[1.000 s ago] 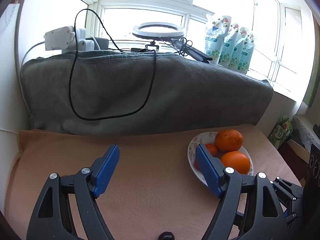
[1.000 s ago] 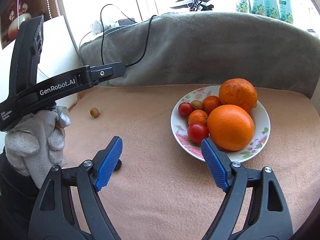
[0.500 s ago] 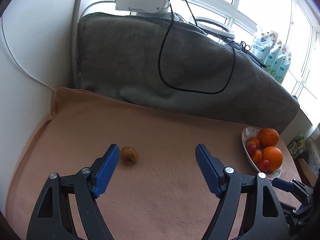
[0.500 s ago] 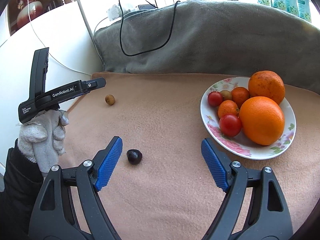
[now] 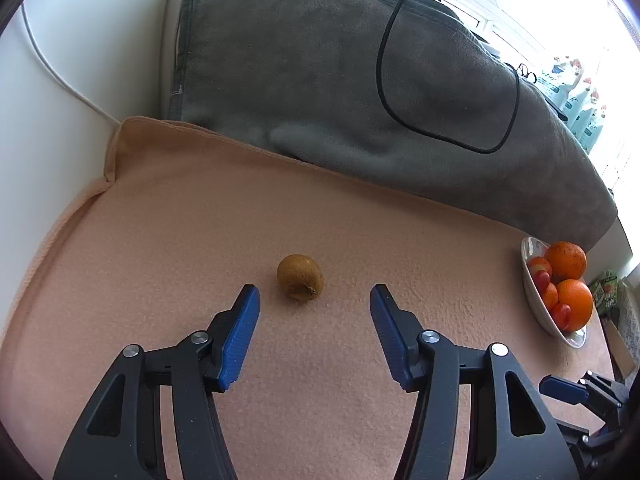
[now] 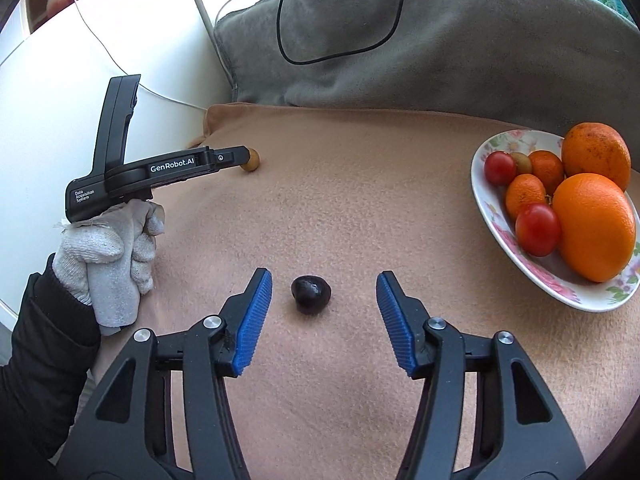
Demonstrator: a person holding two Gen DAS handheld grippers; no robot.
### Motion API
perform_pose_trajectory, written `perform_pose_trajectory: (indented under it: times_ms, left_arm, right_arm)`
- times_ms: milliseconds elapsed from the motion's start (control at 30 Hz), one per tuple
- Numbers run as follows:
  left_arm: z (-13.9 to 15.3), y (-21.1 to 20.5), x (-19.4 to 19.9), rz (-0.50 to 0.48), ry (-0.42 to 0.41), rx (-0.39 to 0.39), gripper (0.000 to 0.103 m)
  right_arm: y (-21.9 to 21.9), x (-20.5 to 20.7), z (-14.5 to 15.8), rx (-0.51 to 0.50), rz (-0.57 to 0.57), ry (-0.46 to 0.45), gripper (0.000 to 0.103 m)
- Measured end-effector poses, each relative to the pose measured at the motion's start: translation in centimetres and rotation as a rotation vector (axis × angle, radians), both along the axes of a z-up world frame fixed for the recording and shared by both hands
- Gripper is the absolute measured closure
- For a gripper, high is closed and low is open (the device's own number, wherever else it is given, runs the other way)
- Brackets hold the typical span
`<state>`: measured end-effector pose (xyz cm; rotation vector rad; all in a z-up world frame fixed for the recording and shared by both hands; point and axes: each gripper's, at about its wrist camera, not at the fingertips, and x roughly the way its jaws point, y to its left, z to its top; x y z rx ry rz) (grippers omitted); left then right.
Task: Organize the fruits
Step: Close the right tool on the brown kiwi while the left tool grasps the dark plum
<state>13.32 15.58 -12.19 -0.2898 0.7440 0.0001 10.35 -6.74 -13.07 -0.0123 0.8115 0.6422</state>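
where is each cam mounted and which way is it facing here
Left wrist: sits on the left gripper, looking forward and down at a small brown fruit on the peach cloth; only its own blue-padded fingers show, jaws just narrowed, nothing gripped.
Right wrist: sits on the right gripper, looking down at a dark fruit; its fingers, the gloved left hand and black sleeve show.
Shared: brown fruit, plate of oranges, grey blanket.
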Motion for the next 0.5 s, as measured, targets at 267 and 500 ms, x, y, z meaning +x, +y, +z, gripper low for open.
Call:
perform_pose_trajectory:
  times_ms: [267,500]
  left_arm:
    - [-0.8,0.7,1.4,0.022,0.030,-0.017,0.050]
    - [-1.3,1.0,1.9,0.025,0.044,-0.029,0.051]
  right_arm:
    - [0.4,-0.2,-0.7,-0.010,0.027,0.020,0.063]
    - [0.6,-0.5,-1.4,-0.029,0.039,0.017,0.067]
